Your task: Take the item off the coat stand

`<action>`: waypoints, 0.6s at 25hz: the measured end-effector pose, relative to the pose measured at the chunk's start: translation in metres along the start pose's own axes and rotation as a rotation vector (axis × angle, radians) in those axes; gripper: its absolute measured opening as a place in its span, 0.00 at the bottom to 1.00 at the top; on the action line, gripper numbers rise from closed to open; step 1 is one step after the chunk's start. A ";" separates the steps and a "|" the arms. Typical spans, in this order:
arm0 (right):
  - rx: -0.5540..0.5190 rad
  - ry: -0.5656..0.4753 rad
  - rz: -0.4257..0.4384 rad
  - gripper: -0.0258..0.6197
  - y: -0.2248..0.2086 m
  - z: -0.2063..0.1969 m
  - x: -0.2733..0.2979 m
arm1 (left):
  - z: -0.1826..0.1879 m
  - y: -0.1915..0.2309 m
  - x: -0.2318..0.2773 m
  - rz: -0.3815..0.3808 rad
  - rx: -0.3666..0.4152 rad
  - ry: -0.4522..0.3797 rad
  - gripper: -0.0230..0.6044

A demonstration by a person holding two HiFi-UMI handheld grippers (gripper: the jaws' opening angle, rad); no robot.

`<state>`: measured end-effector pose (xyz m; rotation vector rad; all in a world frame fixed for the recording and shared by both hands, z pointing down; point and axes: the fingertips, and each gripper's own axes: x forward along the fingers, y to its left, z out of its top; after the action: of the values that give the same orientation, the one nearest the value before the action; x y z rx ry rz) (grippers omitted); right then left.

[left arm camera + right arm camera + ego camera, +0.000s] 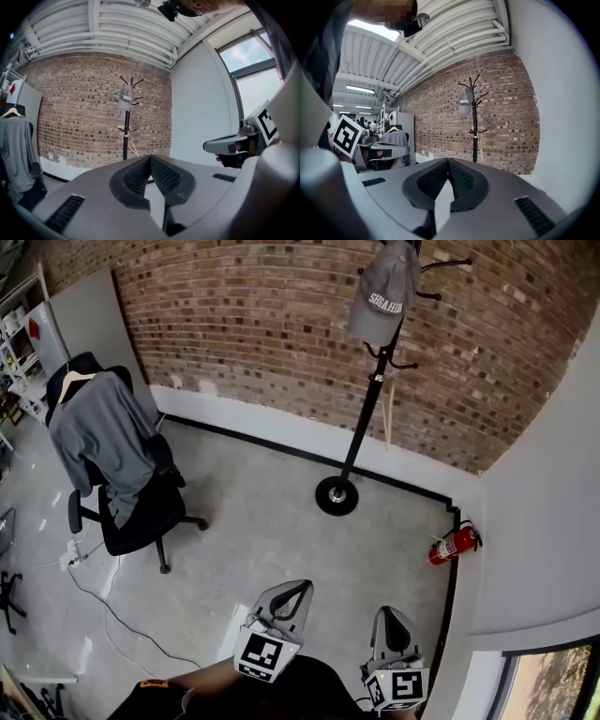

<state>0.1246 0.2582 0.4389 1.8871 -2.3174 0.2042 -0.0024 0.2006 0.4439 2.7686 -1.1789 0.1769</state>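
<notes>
Cap [382,292], grey with white lettering on the front, hangs on an upper hook of the coat stand [364,418]. The lettering is too small to read with confidence. The stand is black, upright on a round base, and placed on the concrete floor [272,540] just in front of the brick wall [253,334], near the room's right-hand corner.

Left hand-held gripper [150,159]: jaws brought together at the tips, with nothing between them. It is held low and close to the person's body, well apart from the stand. Its own view looks toward the stand and the cap across open floor.

Right hand-held gripper [448,161]: jaws likewise closed tip to tip and carrying nothing. It is held beside the left one, also low and well short of the stand. The stand and cap sit slightly right of centre in its view.

Other items noted:
- A black office chair [141,517] stands on the left of the floor, well apart from the stand.
- A grey shirt [103,442] on a hanger is draped over the chair back.
- A red fire extinguisher [455,543] sits at the base of the right-hand wall, near the corner.
- A white cable [112,610] trails across the floor below the chair.
</notes>
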 end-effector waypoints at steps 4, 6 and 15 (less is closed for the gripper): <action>-0.033 0.016 -0.046 0.06 -0.020 0.032 0.070 | 0.031 0.052 0.060 -0.024 -0.018 -0.029 0.07; -0.056 0.021 -0.045 0.06 -0.022 0.049 0.108 | 0.047 0.084 0.083 -0.027 -0.017 -0.047 0.07; -0.126 -0.031 -0.062 0.06 -0.021 0.099 0.239 | 0.081 0.201 0.153 -0.001 0.012 -0.098 0.07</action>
<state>0.0944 0.0054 0.3892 1.9099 -2.2298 0.0214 -0.0374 -0.0590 0.4025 2.8178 -1.2017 0.0486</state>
